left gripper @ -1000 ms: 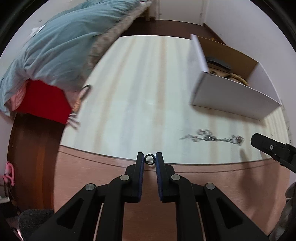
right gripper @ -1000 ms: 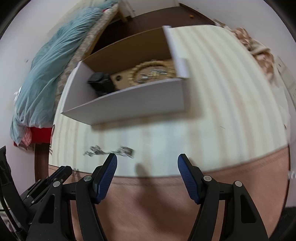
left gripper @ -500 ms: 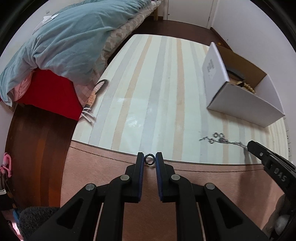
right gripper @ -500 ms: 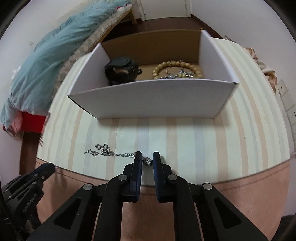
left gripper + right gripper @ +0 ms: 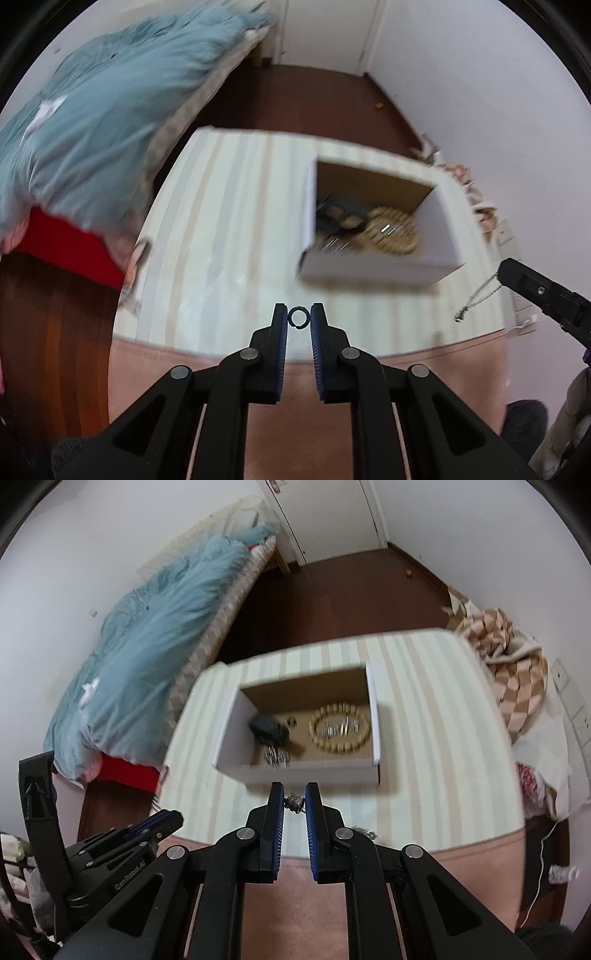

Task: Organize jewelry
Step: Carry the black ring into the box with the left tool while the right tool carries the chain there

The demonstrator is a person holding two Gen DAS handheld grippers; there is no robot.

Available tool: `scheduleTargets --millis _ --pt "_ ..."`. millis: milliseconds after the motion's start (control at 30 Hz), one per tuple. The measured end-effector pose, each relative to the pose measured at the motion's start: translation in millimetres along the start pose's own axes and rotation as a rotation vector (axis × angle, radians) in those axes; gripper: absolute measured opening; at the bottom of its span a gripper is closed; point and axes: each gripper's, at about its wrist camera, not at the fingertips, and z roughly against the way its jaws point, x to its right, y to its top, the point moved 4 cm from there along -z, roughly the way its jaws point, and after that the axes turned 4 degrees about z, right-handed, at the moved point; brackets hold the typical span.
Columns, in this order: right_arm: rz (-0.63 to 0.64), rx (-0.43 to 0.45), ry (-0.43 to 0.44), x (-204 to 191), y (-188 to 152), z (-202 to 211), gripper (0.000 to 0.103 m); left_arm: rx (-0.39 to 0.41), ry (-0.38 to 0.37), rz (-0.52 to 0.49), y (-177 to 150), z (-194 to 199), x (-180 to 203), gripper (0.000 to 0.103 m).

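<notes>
My left gripper is shut on a small dark ring, held above the near edge of the striped table. My right gripper is shut on a silver chain, lifted above the table in front of the open cardboard box. In the left wrist view the chain hangs from the right gripper's tip at the right. The box holds a wooden bead bracelet, a dark object and silver pieces. The box also shows in the left wrist view.
A bed with a blue-grey duvet lies left of the table. A checked cloth is heaped at the table's right. The table's near edge is a pink band. Dark wood floor lies beyond.
My right gripper closed on the chain and lifted it off the table. Both grippers rose and pulled back; the left still holds the ring.
</notes>
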Motion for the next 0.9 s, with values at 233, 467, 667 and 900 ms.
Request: scheduleTargets --millis 233,467,667,900 --pt "0.073 0.069 0.015 -9.1 60.4 23.4 0.012 0.052 -0.048 -0.055 49.5 18.9 29.5 0.01" --pt "0.103 0.024 0.032 -12.8 96.1 -7.5 0.012 0.055 -0.07 -0.052 84.3 12.6 36.2 0.01" --pt "0.019 -0.084 0.064 12.5 91.8 -52.4 0.012 -0.035 -0.119 -0.028 90.8 -25.7 37.5 0.01" --pt "-0.042 -0.197 0.069 32.8 75.1 -83.4 0.013 -0.142 -0.206 0.001 91.5 -62.0 53.9 0.011"
